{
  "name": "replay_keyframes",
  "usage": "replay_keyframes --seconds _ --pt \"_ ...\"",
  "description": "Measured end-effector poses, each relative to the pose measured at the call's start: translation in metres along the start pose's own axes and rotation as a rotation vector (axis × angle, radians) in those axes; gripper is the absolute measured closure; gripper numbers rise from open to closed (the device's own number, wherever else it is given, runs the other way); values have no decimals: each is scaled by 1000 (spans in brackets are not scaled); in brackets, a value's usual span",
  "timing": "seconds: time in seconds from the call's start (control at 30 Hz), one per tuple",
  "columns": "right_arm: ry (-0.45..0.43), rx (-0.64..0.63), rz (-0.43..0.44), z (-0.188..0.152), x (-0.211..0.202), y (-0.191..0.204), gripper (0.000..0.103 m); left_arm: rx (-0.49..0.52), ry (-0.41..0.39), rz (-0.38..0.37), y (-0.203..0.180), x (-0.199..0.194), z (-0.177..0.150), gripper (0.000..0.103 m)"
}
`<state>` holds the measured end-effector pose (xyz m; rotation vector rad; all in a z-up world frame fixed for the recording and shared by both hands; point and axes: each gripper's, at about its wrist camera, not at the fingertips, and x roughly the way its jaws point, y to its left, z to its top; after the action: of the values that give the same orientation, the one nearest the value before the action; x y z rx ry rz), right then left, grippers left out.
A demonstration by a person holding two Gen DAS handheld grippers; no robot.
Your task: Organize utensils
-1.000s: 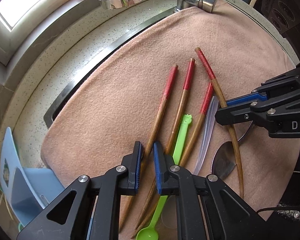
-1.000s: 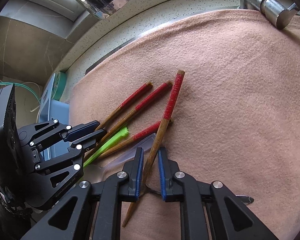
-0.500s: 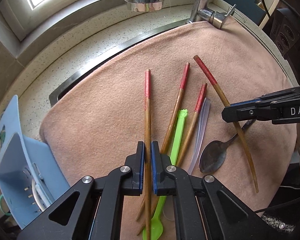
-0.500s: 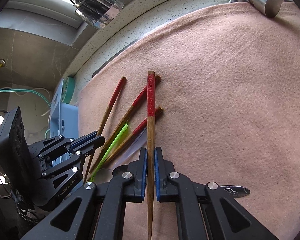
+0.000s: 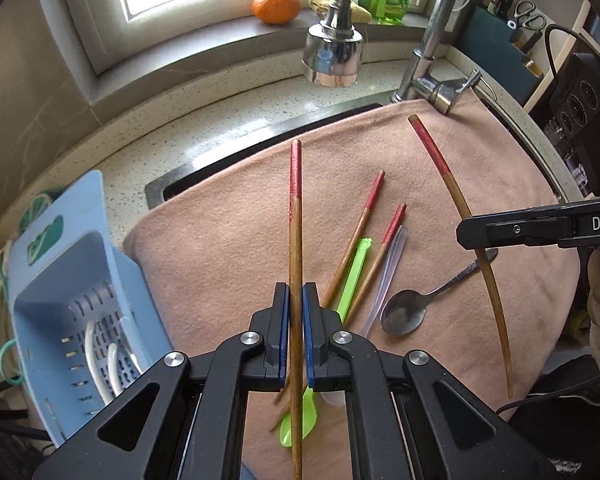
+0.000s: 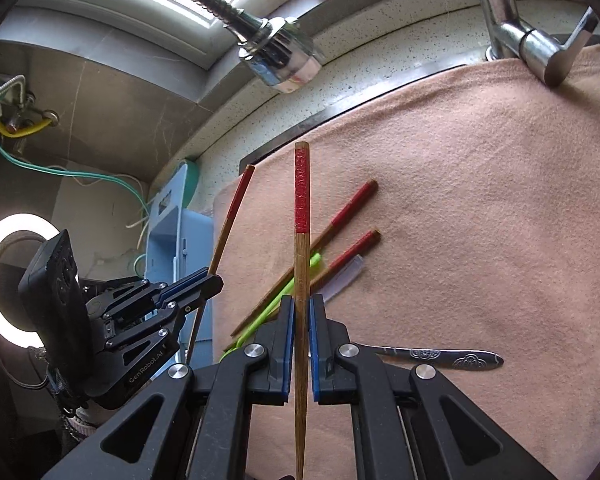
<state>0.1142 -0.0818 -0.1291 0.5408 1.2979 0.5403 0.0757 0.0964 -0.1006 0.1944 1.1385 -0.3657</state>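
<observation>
Your left gripper [image 5: 295, 304] has its blue pads clamped on a red-tipped wooden chopstick [image 5: 295, 240]. The stick runs straight up the middle of the left wrist view between the two fingers, red end pointing away from you, thin end passing back under the gripper body. It hangs clear of the pink cloth [image 5: 228, 240].

Your right gripper [image 6: 299, 320] is closed the same way on a second red-tipped chopstick [image 6: 301, 248], centred between its pads, red end forward and pointed tip trailing below. From the left wrist view that stick crosses the right gripper's closed tips at a slant, above the cloth.

On the cloth between the two held sticks lie two more red-tipped chopsticks [image 5: 356, 240], side by side and angled, with a green plastic spoon [image 5: 350, 276] between them and a clear plastic spoon [image 5: 388, 268] just beside the right-hand one. A metal spoon [image 5: 408, 312] lies near the clear one, bowl toward you.

The blue utensil drainer [image 5: 76, 280] stands at the cloth's left edge, with white utensils inside. Behind the cloth are the faucet [image 5: 332, 52] and an orange [image 5: 276, 7] on the sill.
</observation>
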Motion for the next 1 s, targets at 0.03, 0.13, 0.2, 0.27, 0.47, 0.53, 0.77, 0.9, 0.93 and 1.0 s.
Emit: replay_keyframes --seconds 0.03,0.13,0.2,0.27,0.47,0.53,0.77,0.9,0.93,1.0 --pt "0 -12 9 1 -1 6 97 -12 -10 4 3 -5 -3 98" --pt "2 -53 31 5 1 26 97 -70 -35 17 15 -19 -12 98" --pt "6 -83 38 6 5 41 97 -97 -52 43 22 -26 -19 98" --pt "13 -115 47 8 13 57 97 -127 -63 60 30 -32 -29 98" --pt "58 -199 84 11 40 106 97 -243 -83 98 61 -49 -56 98" --pt "65 -234 84 10 50 124 97 -276 -88 113 70 -52 -64 98" --pt "119 -293 101 7 92 168 97 -367 -95 143 94 -58 -87 98" --pt "146 -317 85 2 117 183 97 -395 -97 147 105 -58 -93 98" --pt "154 -315 81 1 123 185 96 -408 -96 146 108 -57 -95 98" --pt "169 -317 79 -1 132 188 96 -433 -94 144 115 -54 -98 98"
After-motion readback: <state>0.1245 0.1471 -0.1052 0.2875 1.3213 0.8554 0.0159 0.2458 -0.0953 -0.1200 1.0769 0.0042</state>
